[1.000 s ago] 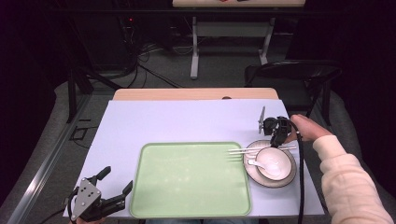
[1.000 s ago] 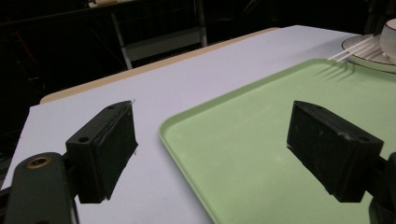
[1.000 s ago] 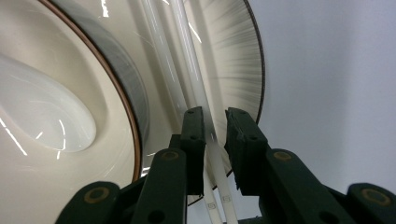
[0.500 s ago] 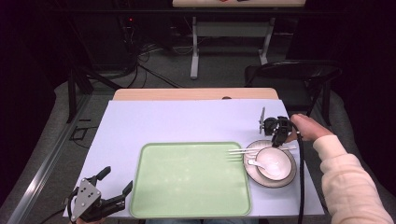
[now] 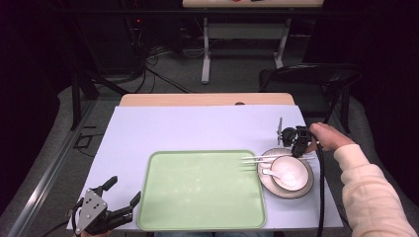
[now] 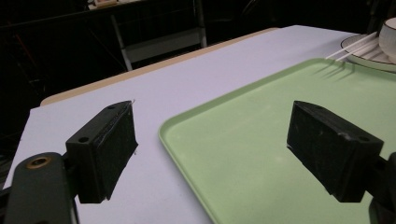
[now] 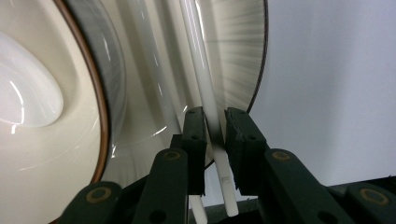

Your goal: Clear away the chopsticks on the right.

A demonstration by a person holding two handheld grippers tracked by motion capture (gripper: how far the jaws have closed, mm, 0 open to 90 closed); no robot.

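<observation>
A pale lilac-white table covering (image 5: 197, 128) lies over a wooden-edged table, and on its near half sits a light green rectangular plastic tray (image 5: 202, 190) with rounded corners, its surface bare. Just right of the tray stands a round cream plate with a dark rim (image 5: 285, 178), and on that plate rests a white bowl with a brown rim (image 5: 288, 173) holding a white ceramic spoon (image 5: 269, 172). Two thin white chopsticks (image 5: 262, 158) lie across the far part of the plate, their tips reaching left over the tray's right edge. The right gripper (image 5: 298, 143), held by a hand (image 5: 326, 138) in a cream sleeve, is at the right ends of the chopsticks; in the right gripper view its jaws are nearly together with one chopstick (image 7: 208, 107) between them, the pads at or just off its sides, while the second chopstick (image 7: 154, 84) lies beside it, outside the jaws. The left gripper (image 5: 106, 210) sits at the near left corner of the table, just left of the tray, its jaws spread wide and holding nothing; the left gripper view shows the tray's near left corner (image 6: 280, 116) between them.
</observation>
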